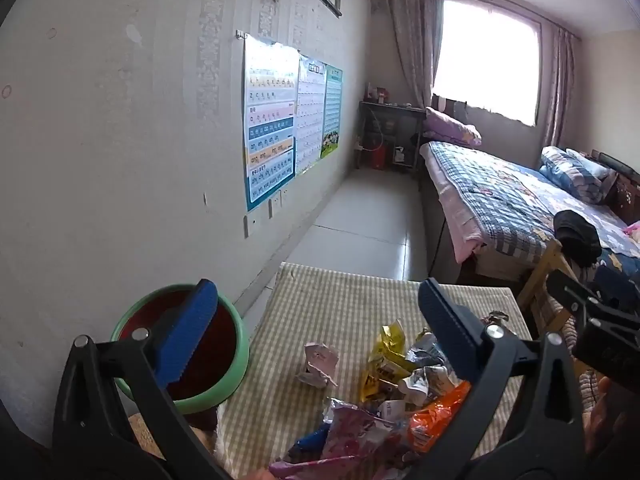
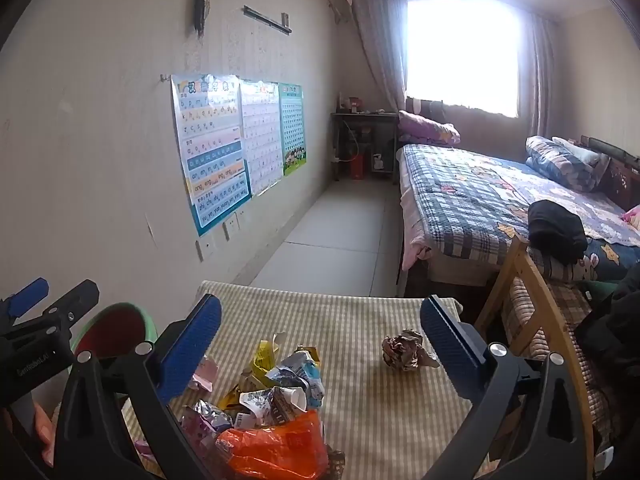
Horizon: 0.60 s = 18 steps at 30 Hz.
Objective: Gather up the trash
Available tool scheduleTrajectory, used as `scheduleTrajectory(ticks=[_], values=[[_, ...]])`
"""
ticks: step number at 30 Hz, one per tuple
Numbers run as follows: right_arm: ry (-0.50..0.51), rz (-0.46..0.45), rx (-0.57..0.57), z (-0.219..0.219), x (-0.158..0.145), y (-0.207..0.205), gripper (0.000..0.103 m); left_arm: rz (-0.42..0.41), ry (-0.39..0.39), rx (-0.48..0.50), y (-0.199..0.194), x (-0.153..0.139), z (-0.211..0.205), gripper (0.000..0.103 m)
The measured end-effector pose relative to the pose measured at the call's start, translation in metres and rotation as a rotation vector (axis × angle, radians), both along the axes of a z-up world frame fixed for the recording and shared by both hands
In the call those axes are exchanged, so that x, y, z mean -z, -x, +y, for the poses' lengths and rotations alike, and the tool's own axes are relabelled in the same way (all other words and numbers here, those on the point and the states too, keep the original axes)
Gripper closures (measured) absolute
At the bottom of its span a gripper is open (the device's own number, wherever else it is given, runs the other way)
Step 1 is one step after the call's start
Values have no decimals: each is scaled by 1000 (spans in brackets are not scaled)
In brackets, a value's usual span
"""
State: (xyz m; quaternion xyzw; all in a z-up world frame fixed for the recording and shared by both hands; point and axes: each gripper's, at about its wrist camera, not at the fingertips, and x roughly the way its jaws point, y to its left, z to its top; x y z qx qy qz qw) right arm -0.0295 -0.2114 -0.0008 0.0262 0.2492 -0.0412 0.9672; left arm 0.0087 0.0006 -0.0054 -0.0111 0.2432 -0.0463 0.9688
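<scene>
A pile of crumpled wrappers lies on the checked tablecloth (image 1: 344,300): a yellow packet (image 1: 386,356), an orange bag (image 1: 436,416), a pink wrapper (image 1: 320,364) and a pink-purple bag (image 1: 360,440). The pile also shows in the right wrist view, with the orange bag (image 2: 276,448) nearest. A crumpled paper ball (image 2: 404,350) lies apart on the right. A green-rimmed bin with a red liner (image 1: 208,360) stands left of the table. My left gripper (image 1: 316,328) is open and empty above the pile. My right gripper (image 2: 320,344) is open and empty above the table.
A wooden chair (image 2: 532,320) stands at the table's right side. A bed with a checked quilt (image 2: 480,200) fills the right of the room. Posters (image 2: 224,148) hang on the left wall. Tiled floor (image 2: 340,240) runs between wall and bed.
</scene>
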Motion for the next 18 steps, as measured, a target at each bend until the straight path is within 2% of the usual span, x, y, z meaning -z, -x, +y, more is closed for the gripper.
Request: scheduleTrajectory(ticks=[18], values=[[-1, -25, 13, 0, -4, 4, 7, 55, 11, -3, -5, 8, 1, 4]])
